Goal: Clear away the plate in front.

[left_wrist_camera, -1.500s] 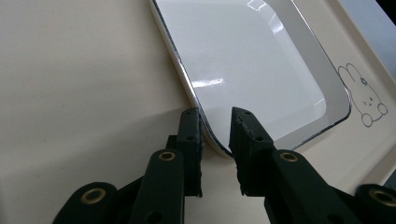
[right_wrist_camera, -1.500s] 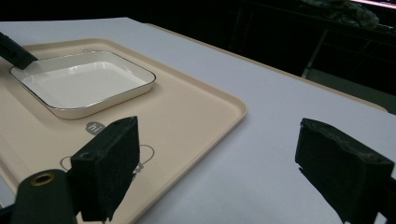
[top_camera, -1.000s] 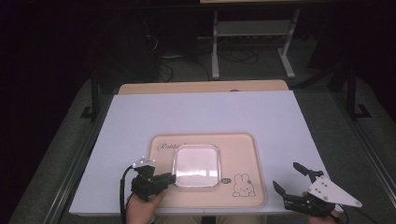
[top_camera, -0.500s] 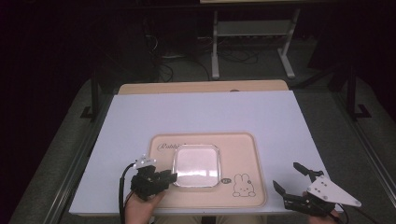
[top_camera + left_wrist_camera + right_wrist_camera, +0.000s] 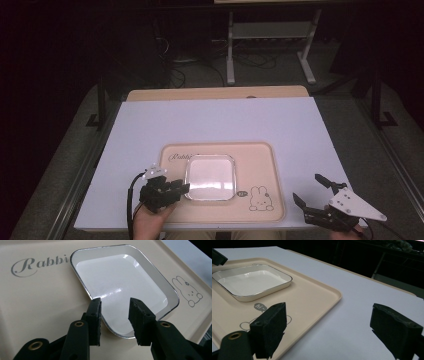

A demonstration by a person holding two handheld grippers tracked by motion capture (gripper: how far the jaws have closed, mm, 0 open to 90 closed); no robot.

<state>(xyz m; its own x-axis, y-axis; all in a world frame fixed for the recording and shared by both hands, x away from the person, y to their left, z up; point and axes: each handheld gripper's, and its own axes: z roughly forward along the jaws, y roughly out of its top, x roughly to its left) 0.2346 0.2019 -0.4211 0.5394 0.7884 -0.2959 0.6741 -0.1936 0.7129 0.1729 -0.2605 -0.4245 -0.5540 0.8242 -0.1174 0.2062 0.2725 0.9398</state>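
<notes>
A square white plate (image 5: pixel 210 176) with a thin silver rim lies flat on a beige tray (image 5: pixel 260 160) printed with a rabbit. My left gripper (image 5: pixel 182 187) sits at the plate's near left corner. In the left gripper view the plate (image 5: pixel 120 277) has its corner rim between the two jaws of the left gripper (image 5: pixel 115 301). One jaw stands outside the rim and the other over the plate's floor. The jaws have just been opening and the pads do not press on the rim. My right gripper (image 5: pixel 307 187) hovers wide open over the table right of the tray, holding nothing.
The tray rests on a white sheet (image 5: pixel 220 120) that covers the table, with a wooden edge (image 5: pixel 215 93) at the far side. In the right gripper view the right gripper (image 5: pixel 329 312) faces the tray's rim (image 5: pixel 337 293) and the plate (image 5: pixel 249 282). Dark floor and a metal stand (image 5: pixel 270 45) lie beyond.
The left gripper's jaws have spread a little wider at the plate's corner. The plate, the tray and the right gripper stay where they were.
</notes>
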